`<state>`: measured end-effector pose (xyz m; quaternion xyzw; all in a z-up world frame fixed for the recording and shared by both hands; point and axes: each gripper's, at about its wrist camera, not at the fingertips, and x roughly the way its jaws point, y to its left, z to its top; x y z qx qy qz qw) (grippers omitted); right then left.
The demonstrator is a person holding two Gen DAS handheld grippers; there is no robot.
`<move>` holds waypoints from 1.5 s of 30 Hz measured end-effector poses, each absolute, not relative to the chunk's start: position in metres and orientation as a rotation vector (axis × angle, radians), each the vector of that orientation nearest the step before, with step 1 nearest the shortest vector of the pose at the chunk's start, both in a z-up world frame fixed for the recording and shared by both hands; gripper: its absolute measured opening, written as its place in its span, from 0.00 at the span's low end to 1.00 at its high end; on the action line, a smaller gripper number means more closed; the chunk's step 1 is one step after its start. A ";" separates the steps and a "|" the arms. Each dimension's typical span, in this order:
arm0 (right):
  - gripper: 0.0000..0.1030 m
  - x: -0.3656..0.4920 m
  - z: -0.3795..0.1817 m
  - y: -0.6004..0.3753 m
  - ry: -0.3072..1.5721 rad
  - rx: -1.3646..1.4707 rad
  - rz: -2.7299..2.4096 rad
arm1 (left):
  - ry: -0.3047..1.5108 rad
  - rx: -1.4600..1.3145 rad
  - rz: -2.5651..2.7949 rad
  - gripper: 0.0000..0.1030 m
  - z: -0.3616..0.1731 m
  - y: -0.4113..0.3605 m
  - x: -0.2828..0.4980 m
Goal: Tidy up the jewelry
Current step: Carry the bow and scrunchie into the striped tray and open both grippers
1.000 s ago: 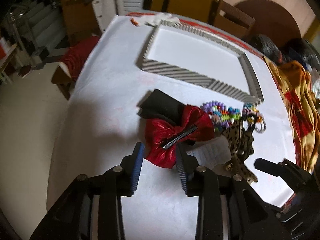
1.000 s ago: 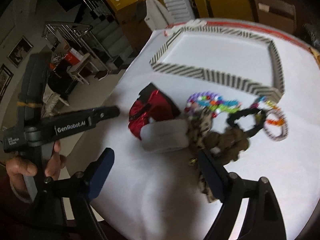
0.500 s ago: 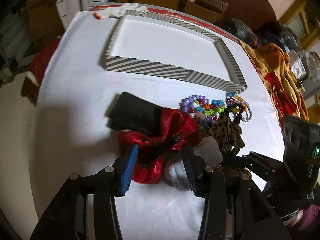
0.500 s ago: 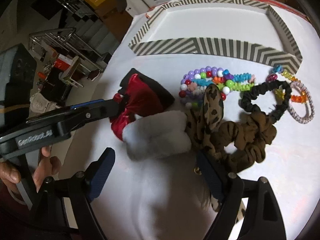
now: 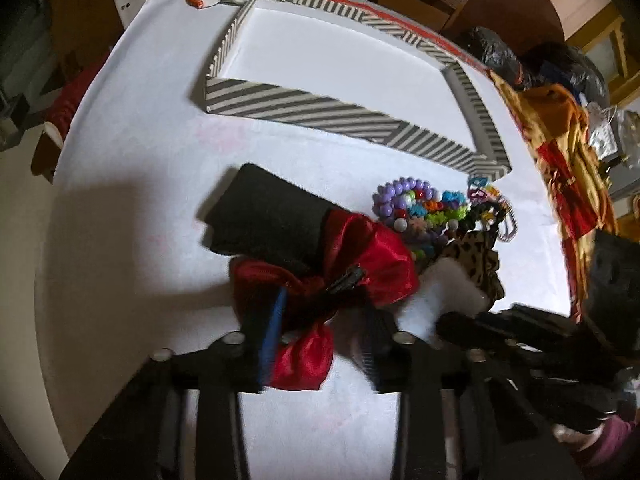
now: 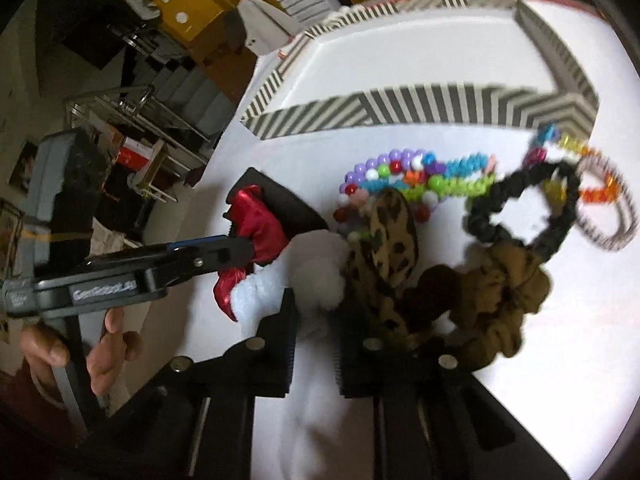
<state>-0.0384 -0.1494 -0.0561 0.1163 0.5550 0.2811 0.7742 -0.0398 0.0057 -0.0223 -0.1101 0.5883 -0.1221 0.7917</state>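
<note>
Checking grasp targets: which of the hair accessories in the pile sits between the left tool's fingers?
The shiny red bow, with a black clip across its middle; the leopard-print scrunchie and black scrunchie lie off to the side.

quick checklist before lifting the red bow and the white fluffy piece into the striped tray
1. Left gripper on red bow: jaws have just been closing around it; firm pinch cannot tell.
2. Right gripper on white fluffy piece: jaws have just closed on it, ok.
3. Leopard scrunchie touches the fluffy piece and may drag: not ok.
4. Black pouch lies under the bow, may snag: cannot tell.
5. Striped tray has room: ok.
</note>
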 end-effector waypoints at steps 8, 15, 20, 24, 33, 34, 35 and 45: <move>0.14 -0.049 -0.017 -0.169 1.166 0.245 0.667 | 1.189 -0.237 -0.199 0.16 0.003 0.006 -0.056; 0.14 -0.047 0.027 -0.182 1.086 0.272 0.720 | 1.099 -0.245 -0.164 0.16 0.046 0.007 -0.057; 0.14 -0.017 0.048 -0.192 1.022 0.231 0.660 | 1.060 -0.239 -0.137 0.16 0.063 0.007 -0.029; 0.14 0.012 0.055 -0.195 1.008 0.190 0.607 | 1.034 -0.228 -0.113 0.16 0.068 0.011 0.007; 0.14 0.106 0.014 -0.178 1.105 0.183 0.556 | 1.096 -0.228 -0.050 0.17 0.032 0.009 0.092; 0.14 0.116 0.005 -0.174 1.127 0.186 0.553 | 1.105 -0.222 -0.048 0.17 0.028 0.008 0.097; 0.14 0.126 -0.005 -0.171 1.150 0.197 0.555 | 1.116 -0.220 -0.046 0.17 0.022 0.007 0.104; 0.14 0.173 -0.064 -0.152 1.265 0.260 0.548 | 1.221 -0.232 -0.017 0.17 -0.030 0.011 0.138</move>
